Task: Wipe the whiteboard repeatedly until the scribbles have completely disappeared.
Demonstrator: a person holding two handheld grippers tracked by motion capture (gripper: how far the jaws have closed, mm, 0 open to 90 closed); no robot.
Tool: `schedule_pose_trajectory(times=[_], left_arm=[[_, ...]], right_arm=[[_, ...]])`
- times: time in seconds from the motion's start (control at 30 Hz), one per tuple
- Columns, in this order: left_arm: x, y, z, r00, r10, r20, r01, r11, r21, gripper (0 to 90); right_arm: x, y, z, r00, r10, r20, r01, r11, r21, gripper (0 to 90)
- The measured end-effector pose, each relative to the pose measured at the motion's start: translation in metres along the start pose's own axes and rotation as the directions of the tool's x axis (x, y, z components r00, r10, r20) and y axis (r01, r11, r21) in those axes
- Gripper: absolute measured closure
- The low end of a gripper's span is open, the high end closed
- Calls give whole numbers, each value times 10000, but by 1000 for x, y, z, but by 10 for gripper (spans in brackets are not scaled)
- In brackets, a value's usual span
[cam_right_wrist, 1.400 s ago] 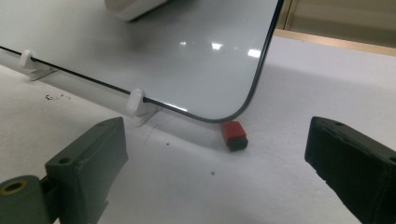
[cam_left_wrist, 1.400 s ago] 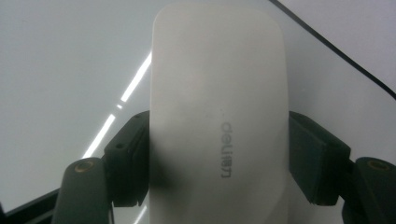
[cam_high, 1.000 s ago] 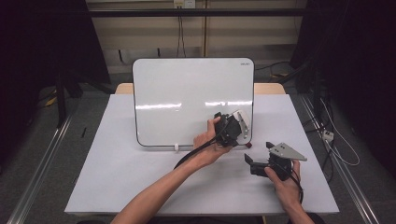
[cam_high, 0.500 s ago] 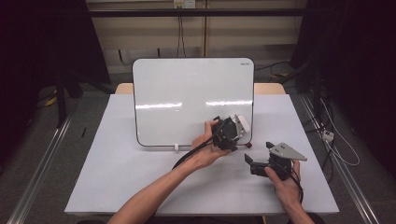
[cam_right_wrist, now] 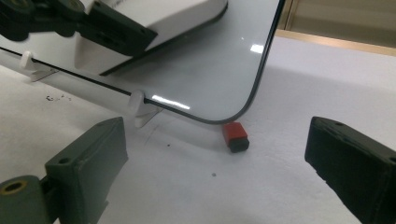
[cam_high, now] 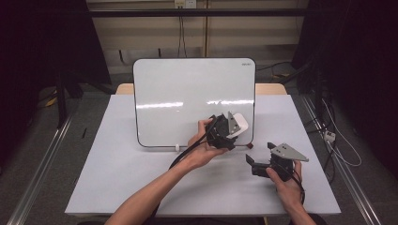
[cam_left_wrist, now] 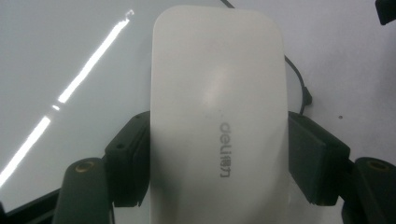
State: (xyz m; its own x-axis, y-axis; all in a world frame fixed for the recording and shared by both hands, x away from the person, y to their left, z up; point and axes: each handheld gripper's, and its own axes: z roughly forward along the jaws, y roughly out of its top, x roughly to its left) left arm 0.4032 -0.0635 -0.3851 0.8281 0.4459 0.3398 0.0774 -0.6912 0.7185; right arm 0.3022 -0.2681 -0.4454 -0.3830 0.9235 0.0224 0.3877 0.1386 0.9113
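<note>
A white board eraser (cam_left_wrist: 217,107) with grey lettering is clamped by its long sides between the pads of my left gripper (cam_left_wrist: 219,158). In the high view the left gripper (cam_high: 230,129) holds the eraser (cam_high: 240,123) against the lower right part of the upright whiteboard (cam_high: 187,93). My right gripper (cam_high: 251,164) rests low over the table to the right of the board, jaws wide open, nothing between them. In the right gripper view, a small red and black block (cam_right_wrist: 235,136) lies on the table ahead of the right gripper (cam_right_wrist: 219,168), just under the board's rounded corner.
The whiteboard (cam_right_wrist: 224,70) stands on small white feet (cam_right_wrist: 140,109) on a white table (cam_high: 117,178). The red block (cam_high: 249,146) sits by the board's right lower corner. Cables trail from both grippers. Dark floor, rails and wires surround the table.
The left gripper with the eraser has shifted a little to the left across the board's lower right area. The right gripper has stayed put.
</note>
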Motion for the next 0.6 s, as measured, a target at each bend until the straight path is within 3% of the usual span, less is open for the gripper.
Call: schedule_pose_trajectory(times=[0.17,0.27,0.6], left_arm=[[4,-4,-11,9996,-279,39,280,9992,-281,305],[10,-8,-17,9979,-650,55,651,9972,-362,305],[29,-23,-36,9925,-1174,-337,1157,9920,-507,305]], right_arm=[[0,1,1,10000,1,30,-1,10000,-20,57],[0,2,1,10000,24,40,-24,10000,-4,57],[1,2,3,10000,-69,16,69,10000,7,56]])
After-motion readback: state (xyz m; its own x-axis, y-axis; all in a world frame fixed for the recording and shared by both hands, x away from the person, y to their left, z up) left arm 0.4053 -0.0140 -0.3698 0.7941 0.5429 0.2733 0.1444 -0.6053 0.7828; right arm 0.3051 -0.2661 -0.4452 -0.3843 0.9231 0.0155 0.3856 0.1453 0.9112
